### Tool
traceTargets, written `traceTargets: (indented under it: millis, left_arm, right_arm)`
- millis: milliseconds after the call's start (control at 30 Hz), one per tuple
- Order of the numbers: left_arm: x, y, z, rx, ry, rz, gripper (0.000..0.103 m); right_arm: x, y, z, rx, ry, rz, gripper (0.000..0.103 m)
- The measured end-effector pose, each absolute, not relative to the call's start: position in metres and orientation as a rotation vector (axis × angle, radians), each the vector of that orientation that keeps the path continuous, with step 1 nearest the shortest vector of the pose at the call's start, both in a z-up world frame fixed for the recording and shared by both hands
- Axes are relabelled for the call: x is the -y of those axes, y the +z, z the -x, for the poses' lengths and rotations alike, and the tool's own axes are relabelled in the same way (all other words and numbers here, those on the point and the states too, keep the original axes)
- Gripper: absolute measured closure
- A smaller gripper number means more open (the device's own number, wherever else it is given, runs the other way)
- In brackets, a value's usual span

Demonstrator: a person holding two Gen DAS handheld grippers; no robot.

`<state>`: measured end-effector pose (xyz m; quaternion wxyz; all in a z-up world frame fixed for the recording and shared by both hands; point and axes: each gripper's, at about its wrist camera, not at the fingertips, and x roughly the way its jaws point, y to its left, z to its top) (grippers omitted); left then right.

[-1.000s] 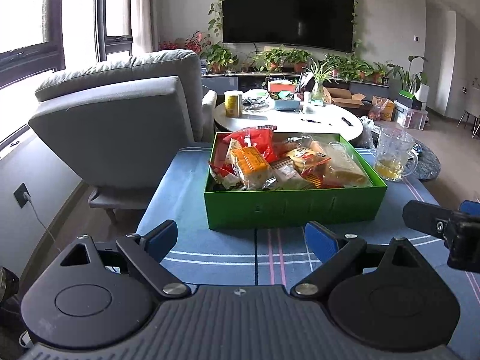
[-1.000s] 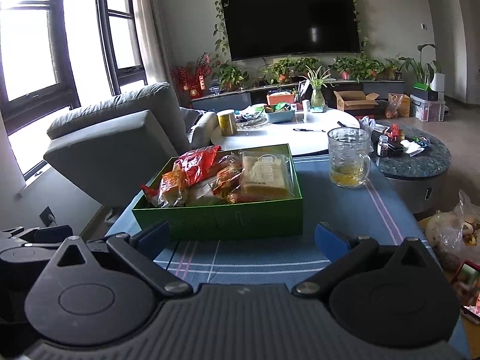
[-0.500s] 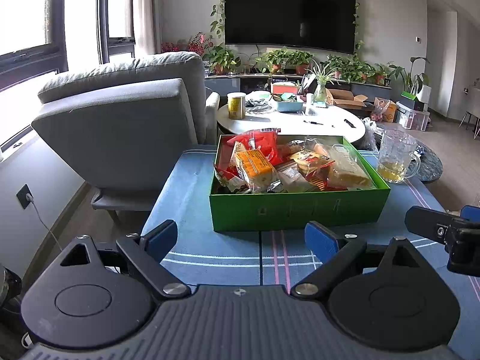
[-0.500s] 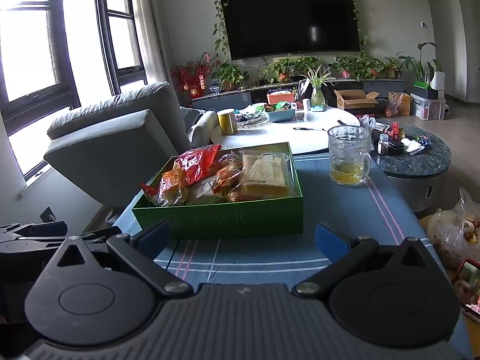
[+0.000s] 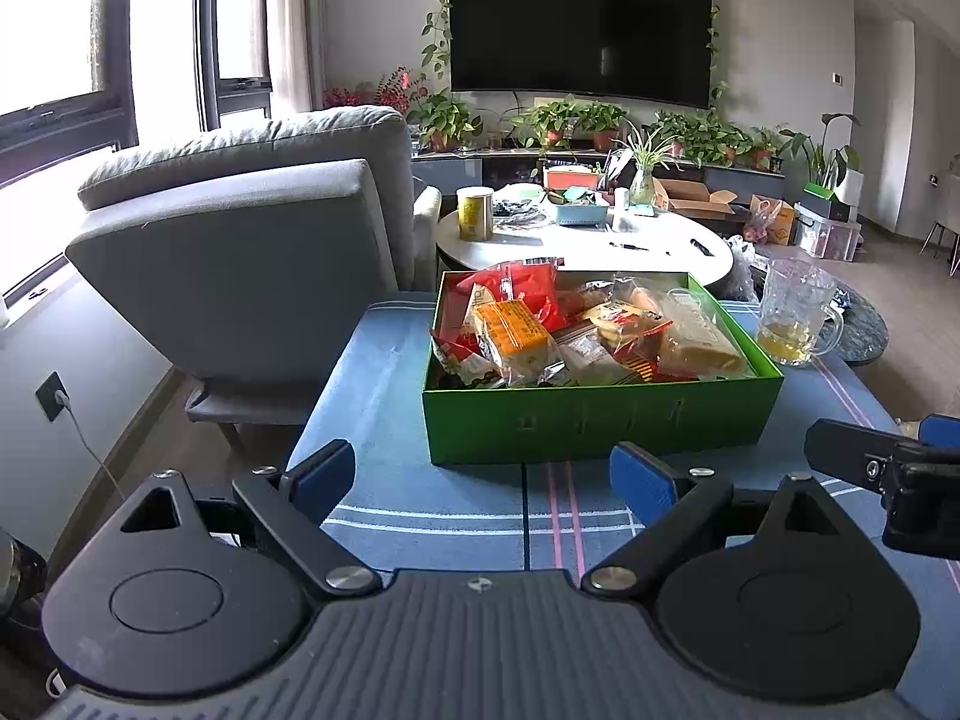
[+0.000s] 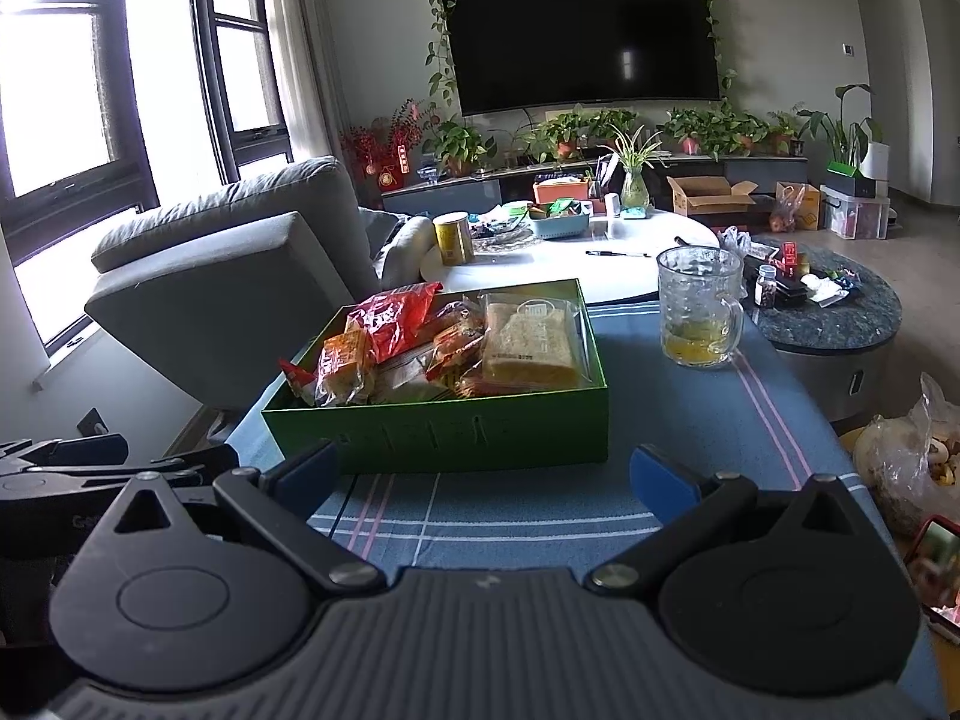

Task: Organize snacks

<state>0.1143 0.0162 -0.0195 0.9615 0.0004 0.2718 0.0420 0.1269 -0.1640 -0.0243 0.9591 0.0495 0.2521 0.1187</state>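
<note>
1. While both my grippers hover short of it, the green box (image 5: 600, 420) sits at 12 o'clock on the blue striped tablecloth (image 5: 420, 516), packed with wrapped snacks (image 5: 576, 336): a red bag (image 6: 393, 315) at its 10 o'clock corner, a pale cake pack (image 6: 531, 345) along its 3 o'clock side.
2. No snack lies loose on the cloth that I can see; I judge this fits either a jumble awaiting sorting or a box already filled.
3. My left gripper (image 5: 480, 474) is level, jaws apart and empty; my right gripper (image 6: 483, 471) is likewise spread and holds nothing.
4. A glass mug (image 6: 699, 306) stands at the box's 2 o'clock, apart from it.
</note>
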Motion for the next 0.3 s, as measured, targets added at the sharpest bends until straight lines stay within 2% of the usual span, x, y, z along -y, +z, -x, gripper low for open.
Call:
traceTargets:
  millis: [300]
  left_arm:
    - [-0.0132, -0.0205, -0.1149, -0.55, 0.088, -0.015, 0.012]
  right_arm:
    - [0.1631, -0.025, -0.1267, -0.513, 0.241, -0.103, 0.025]
